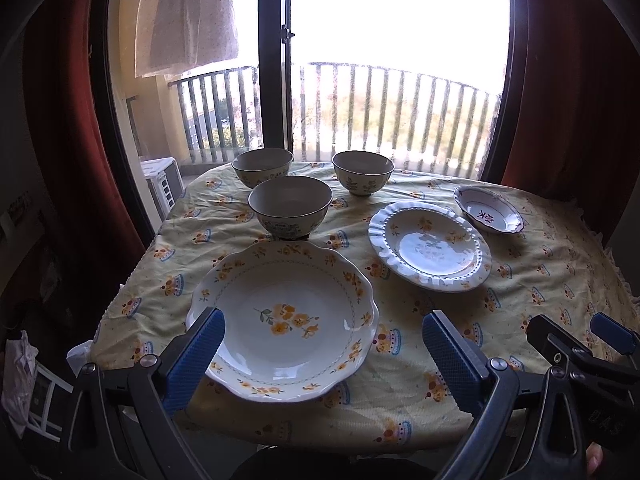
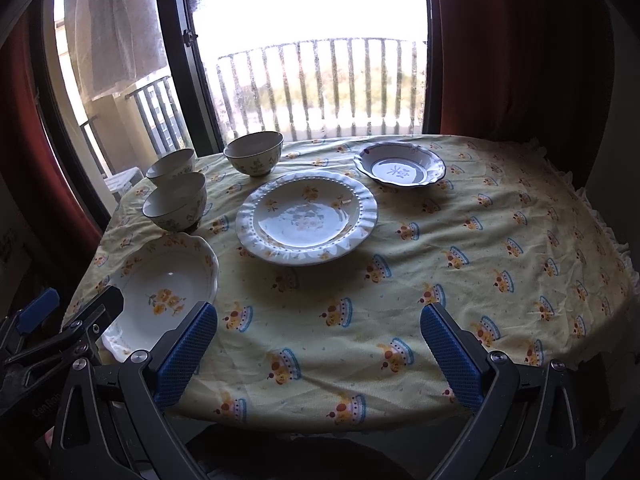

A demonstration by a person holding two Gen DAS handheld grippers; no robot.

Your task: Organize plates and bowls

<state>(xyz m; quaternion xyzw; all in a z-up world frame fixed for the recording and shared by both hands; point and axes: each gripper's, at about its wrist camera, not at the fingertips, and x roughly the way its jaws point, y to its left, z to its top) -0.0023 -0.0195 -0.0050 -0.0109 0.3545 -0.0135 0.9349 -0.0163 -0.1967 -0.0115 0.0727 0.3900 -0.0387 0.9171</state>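
Plates and bowls sit spread across the table (image 2: 500, 240), which wears a pale yellow cloth printed with little cakes. Nearest to us on the left is the large scalloped plate (image 1: 282, 326) with orange flowers at its centre; its near rim reaches close to the table's front edge. Just behind it, almost touching its far rim, stands the nearest bowl (image 1: 290, 206), upright and empty as far as we can see. Two more bowls stand farther back near the window: the back-left bowl (image 1: 263, 167) and the back-right bowl (image 1: 363, 172), well apart from each other. To the right of the large plate lies the beaded-rim plate (image 1: 430, 248), shiny, with a ruffled edge. Beyond it, toward the far right, rests the small blue-rimmed dish (image 1: 488, 209) with a dark mark in its middle. None of these pieces are stacked.

Our left gripper (image 1: 324, 356) hovers at the near edge with its blue fingers (image 1: 192, 364) wide apart, one of them in front of the large plate's left rim, holding nothing. Our right gripper (image 2: 318, 354) hangs beside it over bare cloth, fingers (image 2: 450, 358) likewise spread and empty.

Behind the table we see a glass balcony door (image 1: 276, 60), a railing (image 1: 400, 108) outside, and dark red curtains (image 1: 572, 100) at both sides.
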